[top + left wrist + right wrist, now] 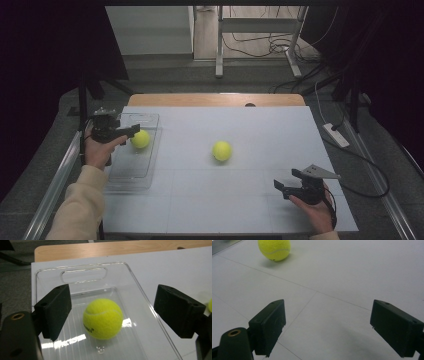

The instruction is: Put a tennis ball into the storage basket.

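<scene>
Fingers [53,312] of the left gripper [112,312] stand parted, clear of the tennis ball [103,318], probably just set in the clear tray [140,290]; right gripper [337,327] gapes empty.

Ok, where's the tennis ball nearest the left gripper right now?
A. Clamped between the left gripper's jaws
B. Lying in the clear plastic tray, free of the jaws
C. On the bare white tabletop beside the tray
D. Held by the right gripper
B: the tennis ball lies on the floor of the clear tray, and the left gripper stands open above it, both jaws clear of the ball.
</scene>
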A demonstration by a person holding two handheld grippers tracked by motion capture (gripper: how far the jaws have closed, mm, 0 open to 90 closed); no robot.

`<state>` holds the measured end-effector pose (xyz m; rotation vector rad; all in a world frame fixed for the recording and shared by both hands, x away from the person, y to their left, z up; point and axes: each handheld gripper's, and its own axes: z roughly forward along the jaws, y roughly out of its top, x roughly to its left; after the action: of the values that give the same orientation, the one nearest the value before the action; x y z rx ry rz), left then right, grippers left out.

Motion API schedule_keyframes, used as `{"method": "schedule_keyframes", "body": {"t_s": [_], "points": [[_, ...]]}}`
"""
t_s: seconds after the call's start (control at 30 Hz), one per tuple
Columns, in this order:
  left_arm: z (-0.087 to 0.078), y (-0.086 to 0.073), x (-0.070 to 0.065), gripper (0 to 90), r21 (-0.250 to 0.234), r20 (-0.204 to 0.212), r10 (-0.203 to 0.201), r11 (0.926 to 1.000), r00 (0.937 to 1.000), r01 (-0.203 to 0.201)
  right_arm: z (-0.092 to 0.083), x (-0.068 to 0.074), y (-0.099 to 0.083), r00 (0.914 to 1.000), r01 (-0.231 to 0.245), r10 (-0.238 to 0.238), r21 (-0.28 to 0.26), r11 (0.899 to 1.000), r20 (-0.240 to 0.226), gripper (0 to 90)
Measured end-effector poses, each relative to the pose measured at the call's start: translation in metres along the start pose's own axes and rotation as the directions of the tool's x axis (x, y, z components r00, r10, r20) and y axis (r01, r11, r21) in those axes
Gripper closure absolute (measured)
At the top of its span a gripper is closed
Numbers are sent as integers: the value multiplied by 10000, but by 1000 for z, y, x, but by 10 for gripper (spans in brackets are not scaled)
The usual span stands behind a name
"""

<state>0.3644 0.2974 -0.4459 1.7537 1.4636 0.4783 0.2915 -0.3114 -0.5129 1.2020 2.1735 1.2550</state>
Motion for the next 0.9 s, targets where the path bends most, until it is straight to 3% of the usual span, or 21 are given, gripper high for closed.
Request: {"method": "schedule_keyframes", "body": {"t_s": [0.4,0.9], "points": [[-11,-9,-10,155,-481,764,265,9986,9967,-228,-1,-2,-1,9997,-212,212,-11,9998,157,131],[-13,-9,-30,154,-720,1299,641,9959,9894,-551,-8,-4,-5,9992,-281,282,-47,9996,288,131]]}}
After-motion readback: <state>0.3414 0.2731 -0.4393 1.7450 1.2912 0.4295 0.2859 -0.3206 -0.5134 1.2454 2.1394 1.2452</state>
